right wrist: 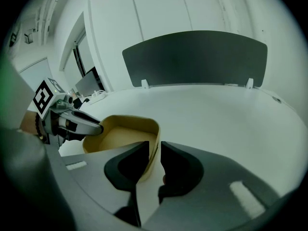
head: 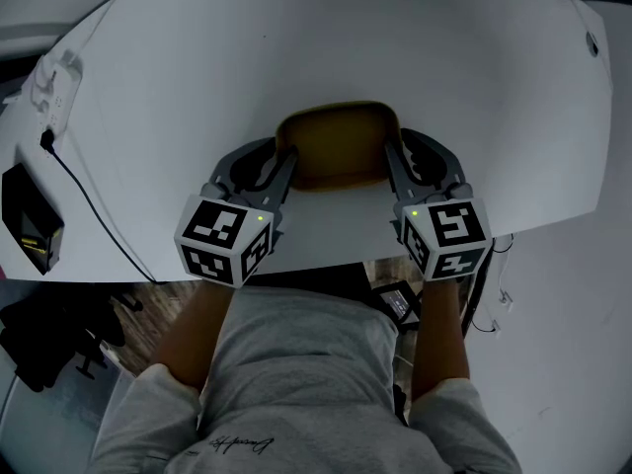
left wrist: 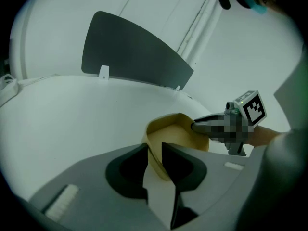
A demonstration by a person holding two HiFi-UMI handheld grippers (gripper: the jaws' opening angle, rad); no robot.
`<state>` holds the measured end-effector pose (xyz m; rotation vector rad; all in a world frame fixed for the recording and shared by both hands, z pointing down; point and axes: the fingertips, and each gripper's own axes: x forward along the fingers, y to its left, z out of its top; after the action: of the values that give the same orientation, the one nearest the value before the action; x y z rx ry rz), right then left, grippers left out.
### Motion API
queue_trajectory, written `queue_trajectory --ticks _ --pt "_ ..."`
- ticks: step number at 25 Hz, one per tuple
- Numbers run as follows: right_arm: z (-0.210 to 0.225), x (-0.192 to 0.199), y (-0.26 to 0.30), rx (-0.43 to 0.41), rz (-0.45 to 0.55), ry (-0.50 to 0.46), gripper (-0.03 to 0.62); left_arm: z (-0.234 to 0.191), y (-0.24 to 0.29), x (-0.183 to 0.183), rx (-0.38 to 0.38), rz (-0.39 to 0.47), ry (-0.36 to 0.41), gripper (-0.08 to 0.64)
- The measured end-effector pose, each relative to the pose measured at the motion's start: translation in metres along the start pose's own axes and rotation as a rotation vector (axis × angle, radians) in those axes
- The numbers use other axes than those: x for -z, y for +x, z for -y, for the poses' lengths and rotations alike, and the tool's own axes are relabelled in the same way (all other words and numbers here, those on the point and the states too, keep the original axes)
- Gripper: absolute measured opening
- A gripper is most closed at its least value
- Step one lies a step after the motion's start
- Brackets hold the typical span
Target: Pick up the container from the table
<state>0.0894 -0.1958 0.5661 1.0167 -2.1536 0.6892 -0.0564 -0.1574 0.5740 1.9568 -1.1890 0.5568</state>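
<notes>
A shallow tan container [head: 336,146] with rounded corners sits near the front edge of the white table [head: 296,47]. My left gripper [head: 286,161] holds its left wall and my right gripper [head: 392,156] its right wall. In the left gripper view the thin tan wall [left wrist: 155,153] runs between the two dark jaws of the left gripper [left wrist: 154,150], pinched. The right gripper view shows the same on the opposite wall [right wrist: 153,150], with the right gripper [right wrist: 154,148] closed on it. Each view shows the other gripper's tips at the far rim.
A black cable [head: 89,200] runs over the table's left part to a white device [head: 49,82], and a black box [head: 30,220] lies at the left edge. A dark grey panel [right wrist: 192,57] stands along the table's far side. The person's torso is close to the front edge.
</notes>
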Motion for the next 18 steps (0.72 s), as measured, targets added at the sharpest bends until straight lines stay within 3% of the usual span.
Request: queue_trajectory --ticks 6,18 --pt "-0.0002 0.0025 0.0038 0.009 -0.024 0.007 0.043 -0.0010 0.0005 -0.0025 -0.019 -0.001 -0.001 0.072" --pt "0.0009 0.0028 0.0024 0.000 -0.022 0.023 0.032 -0.0007 -0.0012 -0.0061 -0.031 0.013 -0.036 0.032"
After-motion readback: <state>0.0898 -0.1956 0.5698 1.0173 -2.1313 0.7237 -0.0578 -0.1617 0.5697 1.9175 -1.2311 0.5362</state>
